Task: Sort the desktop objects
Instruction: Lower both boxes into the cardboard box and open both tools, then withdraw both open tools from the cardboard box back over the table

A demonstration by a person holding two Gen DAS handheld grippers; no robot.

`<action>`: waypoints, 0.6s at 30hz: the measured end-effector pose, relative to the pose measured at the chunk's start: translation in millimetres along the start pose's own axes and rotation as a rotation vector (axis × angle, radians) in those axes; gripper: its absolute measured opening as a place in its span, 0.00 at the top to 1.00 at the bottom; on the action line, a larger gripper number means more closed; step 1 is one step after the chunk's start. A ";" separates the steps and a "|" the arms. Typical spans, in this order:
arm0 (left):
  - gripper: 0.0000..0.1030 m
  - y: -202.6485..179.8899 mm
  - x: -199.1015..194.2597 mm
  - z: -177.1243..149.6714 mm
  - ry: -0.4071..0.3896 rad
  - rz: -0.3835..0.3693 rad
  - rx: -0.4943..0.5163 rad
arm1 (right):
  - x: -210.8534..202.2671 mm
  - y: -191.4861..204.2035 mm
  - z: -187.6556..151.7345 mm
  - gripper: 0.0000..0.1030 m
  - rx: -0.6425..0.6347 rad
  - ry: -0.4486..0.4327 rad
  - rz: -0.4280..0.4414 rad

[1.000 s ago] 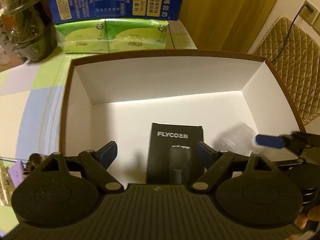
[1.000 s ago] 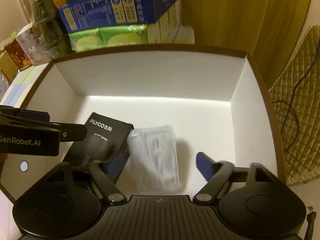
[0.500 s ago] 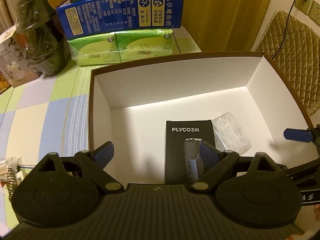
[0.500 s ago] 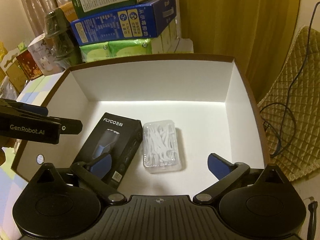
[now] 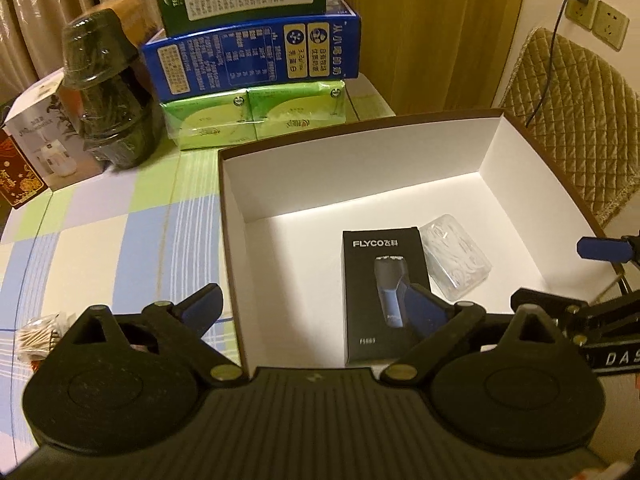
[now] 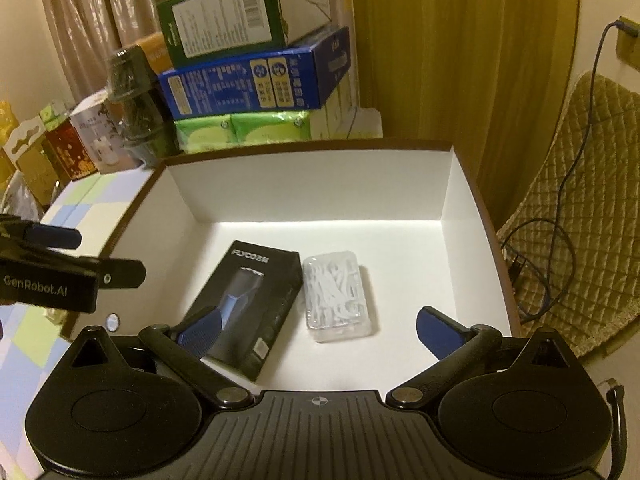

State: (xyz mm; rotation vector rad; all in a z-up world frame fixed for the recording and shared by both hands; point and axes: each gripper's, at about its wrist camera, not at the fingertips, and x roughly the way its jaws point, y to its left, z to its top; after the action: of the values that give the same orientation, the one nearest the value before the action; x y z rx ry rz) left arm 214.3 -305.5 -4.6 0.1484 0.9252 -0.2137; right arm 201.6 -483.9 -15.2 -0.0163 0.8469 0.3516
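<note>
- Beside the left claw (image 5: 313, 307), down at its left on the checked surface (image 5: 100, 248), lies a small bundle of wooden sticks (image 5: 38, 334), likely cotton swabs. It lies outside the box (image 5: 230, 240), near this claw and well apart from the right claw (image 6: 318, 326), so I judge the left hand is the nearer one for it.
- Left claw: its jaws are opening and nothing is between them; one finger hangs over the surface, the other over the box.
- Right claw: it is spread wide and holds nothing; it hovers above the box floor.
- Inside the box the black carton (image 6: 250, 300) and the clear case of floss picks (image 6: 338, 296) lie side by side, almost touching, both flat. Their long axes run from the near wall to the far wall, the carton a little slanted in the right view.
- Writing: "FLYCO" with Chinese signs on the carton, and small letters like "FS..." lower, not fully readable. "GenRobot.AI" is on the left claw's body, "DAS" on the right one's.
- Behind the box, the blue carton (image 5: 252, 56) carries Chinese print, too small to read.
</note>
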 end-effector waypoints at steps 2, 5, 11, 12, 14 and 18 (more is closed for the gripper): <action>0.07 1.2 -8.4 -5.6 -0.009 0.001 0.005 | -7.4 4.8 -2.3 0.02 0.003 -0.012 0.003; 0.07 3.6 -20.5 -13.8 -0.023 0.002 0.008 | -18.3 13.2 -5.9 0.02 0.001 -0.027 0.009; 0.07 14.3 -45.1 -30.8 -0.048 -0.002 -0.010 | -36.8 30.3 -15.0 0.02 -0.006 -0.048 0.025; 0.07 16.1 -49.5 -34.4 -0.051 -0.002 -0.011 | -39.5 32.9 -16.6 0.02 -0.006 -0.050 0.028; 0.06 19.8 -57.5 -41.6 -0.057 -0.004 -0.016 | -44.1 38.2 -19.8 0.02 -0.006 -0.052 0.036; 0.06 28.1 -71.4 -57.4 -0.064 -0.003 -0.025 | -51.6 47.2 -26.0 0.02 -0.013 -0.056 0.049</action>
State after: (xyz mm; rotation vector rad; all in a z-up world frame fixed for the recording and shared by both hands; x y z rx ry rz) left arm 135.1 -257.3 19.7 0.1170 0.8646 -0.2083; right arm 136.6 -458.8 11.3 0.0024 0.7904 0.4018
